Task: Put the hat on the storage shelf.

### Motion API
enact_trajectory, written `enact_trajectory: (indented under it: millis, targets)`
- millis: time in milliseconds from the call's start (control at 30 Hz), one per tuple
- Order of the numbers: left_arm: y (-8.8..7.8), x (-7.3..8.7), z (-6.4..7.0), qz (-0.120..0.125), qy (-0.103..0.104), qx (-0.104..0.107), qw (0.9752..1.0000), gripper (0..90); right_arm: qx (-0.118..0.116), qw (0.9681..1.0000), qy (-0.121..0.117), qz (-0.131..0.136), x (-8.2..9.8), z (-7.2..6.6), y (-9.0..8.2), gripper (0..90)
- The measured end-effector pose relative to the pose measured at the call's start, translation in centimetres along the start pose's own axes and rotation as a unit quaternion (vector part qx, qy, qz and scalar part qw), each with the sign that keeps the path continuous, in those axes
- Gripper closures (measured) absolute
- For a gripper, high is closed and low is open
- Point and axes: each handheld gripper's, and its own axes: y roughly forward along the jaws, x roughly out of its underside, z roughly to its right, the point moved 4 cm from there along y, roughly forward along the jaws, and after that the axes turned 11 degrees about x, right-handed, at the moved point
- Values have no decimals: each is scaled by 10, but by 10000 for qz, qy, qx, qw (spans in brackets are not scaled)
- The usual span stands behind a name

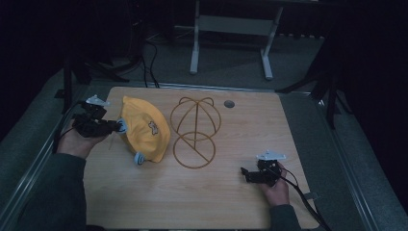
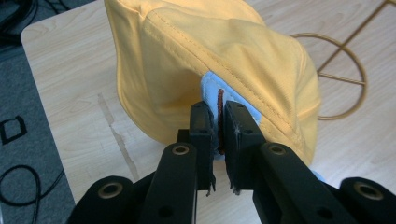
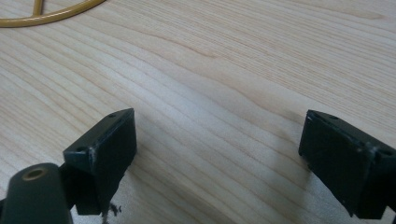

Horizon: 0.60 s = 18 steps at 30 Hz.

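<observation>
A yellow cloth hat [image 1: 144,127] with a small white print lies on the left half of the wooden table [image 1: 231,202]. My left gripper [image 1: 118,126] reaches it from the left. In the left gripper view the jaws stand almost together, with the hat's light-blue tab [image 2: 212,91] pinched between the pads of my left gripper [image 2: 218,135] below the yellow brim [image 2: 210,60]. A second blue tab [image 1: 138,159] hangs at the hat's near edge. A gold wire hat frame [image 1: 195,132] lies just right of the hat. My right gripper [image 1: 245,174] rests near the front right, open over bare wood [image 3: 217,154].
A round grommet [image 1: 229,104] sits near the table's far edge. Beyond the table stand white desk legs [image 1: 195,48] and cables [image 1: 151,62] on grey carpet. The gold frame's ring [image 3: 46,14] lies well ahead of the right jaws. Metal rails run along both table sides.
</observation>
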Motion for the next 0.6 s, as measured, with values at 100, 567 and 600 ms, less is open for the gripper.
enact_trajectory:
  millis: [100,567,600]
  targets:
    - [5,-2,-4,-24,-17,-71,10000,802,-2,10000,1,0,0,0,0,112]
    - [37,-18,-18,14,-292,-225,9993,602,-3,10000,-1,-4,0,0,0,112]
    - [37,-18,-18,14,-292,-225,9993,591,-3,10000,1,-5,0,0,0,112]
